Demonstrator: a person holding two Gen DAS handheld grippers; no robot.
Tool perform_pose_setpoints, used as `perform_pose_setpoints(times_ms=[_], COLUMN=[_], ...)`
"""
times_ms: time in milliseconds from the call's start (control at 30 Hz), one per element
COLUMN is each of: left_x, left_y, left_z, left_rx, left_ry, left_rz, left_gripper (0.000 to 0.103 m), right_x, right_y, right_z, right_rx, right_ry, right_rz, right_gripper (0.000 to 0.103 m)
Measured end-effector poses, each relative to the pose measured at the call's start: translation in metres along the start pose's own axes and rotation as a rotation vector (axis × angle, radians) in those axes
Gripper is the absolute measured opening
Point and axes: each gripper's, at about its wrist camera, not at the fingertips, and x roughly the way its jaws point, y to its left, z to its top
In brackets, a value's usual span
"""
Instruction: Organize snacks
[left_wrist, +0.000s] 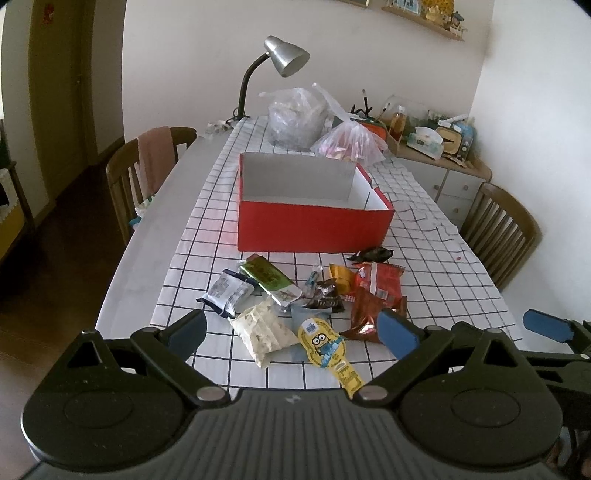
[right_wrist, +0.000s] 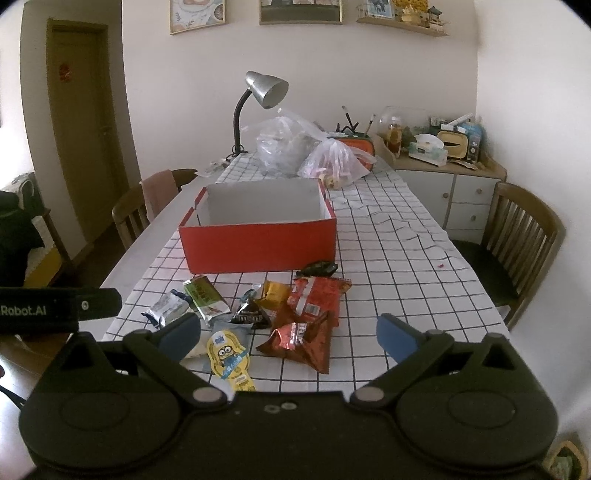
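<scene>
Checked cloth covers the surface (left_wrist: 424, 266) in the left wrist view, where the left tool (left_wrist: 293, 332) gapes released over snack packets (left_wrist: 295, 295) heaped near the front edge before a red box (left_wrist: 314, 225), while the right wrist view shows the right tool (right_wrist: 288, 334) likewise released above them.

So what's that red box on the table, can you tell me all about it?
The red box looks like cardboard: red outside, plain white inside, rectangular, with no lid on it. It stands upright and open-topped on the checked tablecloth, and nothing shows inside it. The snack pile lies on the cloth in front of it, apart from it except perhaps a dark wrapper near its front corner. Plastic bags sit behind it. Neither gripper touches it.
</scene>
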Motion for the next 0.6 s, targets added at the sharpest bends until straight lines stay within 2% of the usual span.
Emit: perform_pose_setpoints(times_ms=[600], left_x=[-0.0015], left_y=[-0.0033], left_z=[-0.0036], left_rx=[0.009], left_ry=[0.008], left_rz=[-0.007], left_gripper=[0.099], right_x=[-0.0031], right_y=[-0.0027], right_z=[-0.0068], right_rx=[0.007], right_ry=[-0.004], right_rz=[-0.014], right_gripper=[0.101])
